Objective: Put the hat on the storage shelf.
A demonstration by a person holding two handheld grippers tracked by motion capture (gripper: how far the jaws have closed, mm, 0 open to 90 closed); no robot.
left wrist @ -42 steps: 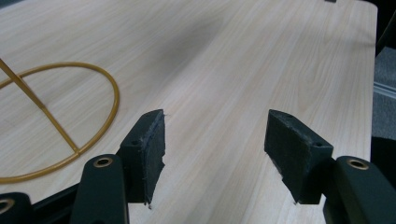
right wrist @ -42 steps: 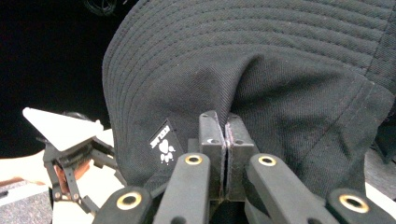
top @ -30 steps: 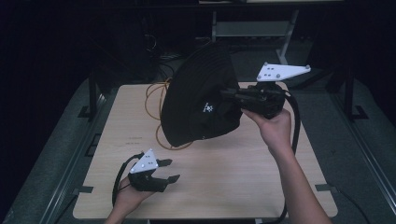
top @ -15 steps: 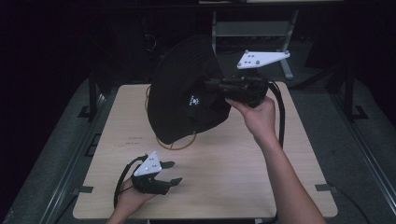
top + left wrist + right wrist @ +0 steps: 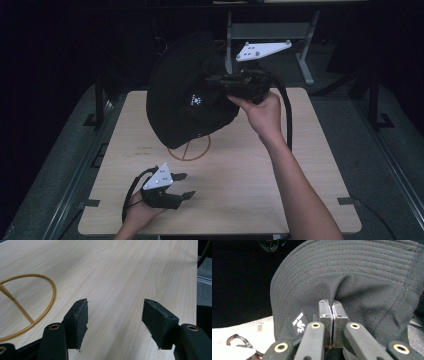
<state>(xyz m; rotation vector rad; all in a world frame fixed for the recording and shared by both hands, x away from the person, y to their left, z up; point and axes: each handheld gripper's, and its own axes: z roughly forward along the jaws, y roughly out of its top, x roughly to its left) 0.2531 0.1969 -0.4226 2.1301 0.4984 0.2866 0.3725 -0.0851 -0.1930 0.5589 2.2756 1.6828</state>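
A black bucket hat (image 5: 187,97) with a small white logo patch hangs tilted in the air above the back middle of the table. My right gripper (image 5: 216,83) is shut on its crown fabric; in the right gripper view the hat (image 5: 362,282) bunches around the closed pads (image 5: 325,312). Under the hat a thin golden wire stand (image 5: 189,149) with a ring base rests on the table, and its ring (image 5: 37,280) curves past at the left in the left gripper view. My left gripper (image 5: 184,185) rests low near the front left, open, with nothing between its pads (image 5: 80,320).
The light wooden table (image 5: 280,190) has bare room at the right and front. A metal frame stand (image 5: 270,35) rises behind the table's far edge. Dark floor surrounds the table. A black cable (image 5: 286,115) trails from the right gripper.
My right gripper has carried the hat leftward and a bit farther back, above the wire stand. The left gripper has stayed in place.
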